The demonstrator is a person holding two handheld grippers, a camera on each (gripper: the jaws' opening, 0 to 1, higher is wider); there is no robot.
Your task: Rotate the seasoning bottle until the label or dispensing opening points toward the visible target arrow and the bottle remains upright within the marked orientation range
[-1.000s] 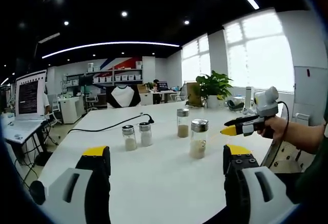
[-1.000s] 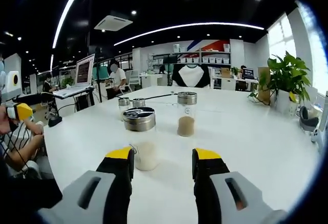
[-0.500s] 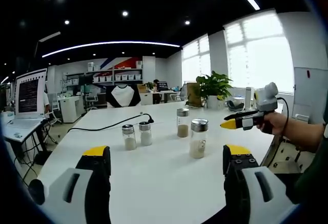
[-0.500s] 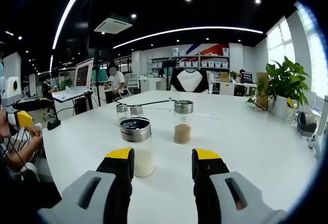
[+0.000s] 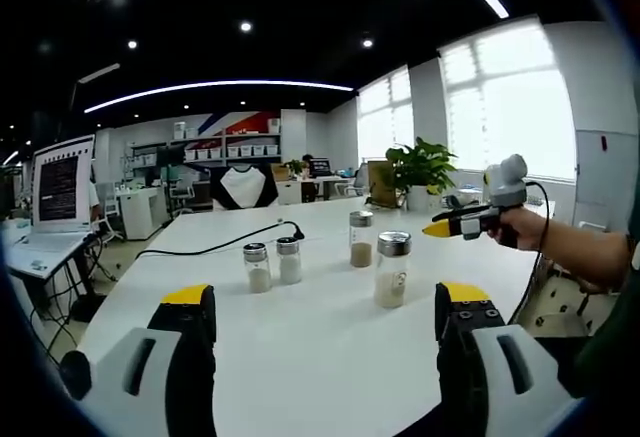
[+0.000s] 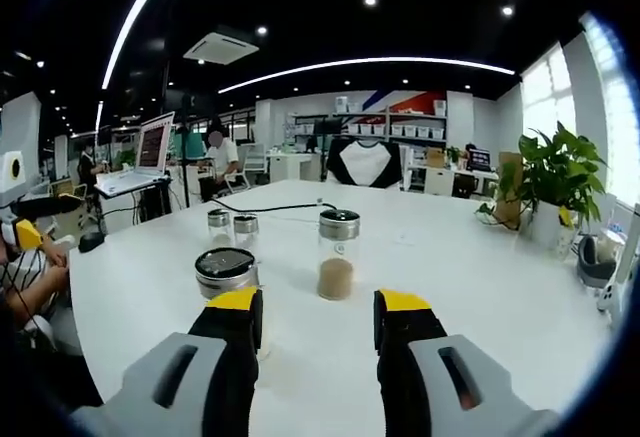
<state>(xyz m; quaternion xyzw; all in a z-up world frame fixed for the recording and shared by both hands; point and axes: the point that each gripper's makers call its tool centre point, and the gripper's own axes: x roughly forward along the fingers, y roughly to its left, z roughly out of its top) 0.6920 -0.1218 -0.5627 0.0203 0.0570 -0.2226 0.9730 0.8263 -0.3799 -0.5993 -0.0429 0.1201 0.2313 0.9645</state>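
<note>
A: Where did the seasoning bottle (image 6: 227,282) stand from the right gripper (image 6: 316,325)?

B: Just ahead of it and off toward its left jaw, upright on the white worktop (image 6: 480,297), long axis vertical, metal cap up. The jaws stood apart with nothing between them; the bottle was outside the gap, partly hidden behind the left jaw.

A: And the left gripper (image 5: 322,319)?

B: Also released, jaws wide and empty. In the left gripper view the same bottle (image 5: 391,270) stood farther out on the worktop, ahead and to the right, with the right gripper (image 5: 452,225) hanging in the air beyond it, near but not touching.

A: So which hand was nearer?

B: The right one, I judged; it would need to shift left to bring the bottle between its jaws before any turning.

A: How many bottles in all?

B: Four. Two tall ones: the near one with pale contents and a second (image 6: 337,254) with brown powder. Two small shakers (image 6: 231,234) side by side behind. One black cable (image 5: 215,246) lay past them. I could not make out a target arrow or a marked range.
</note>
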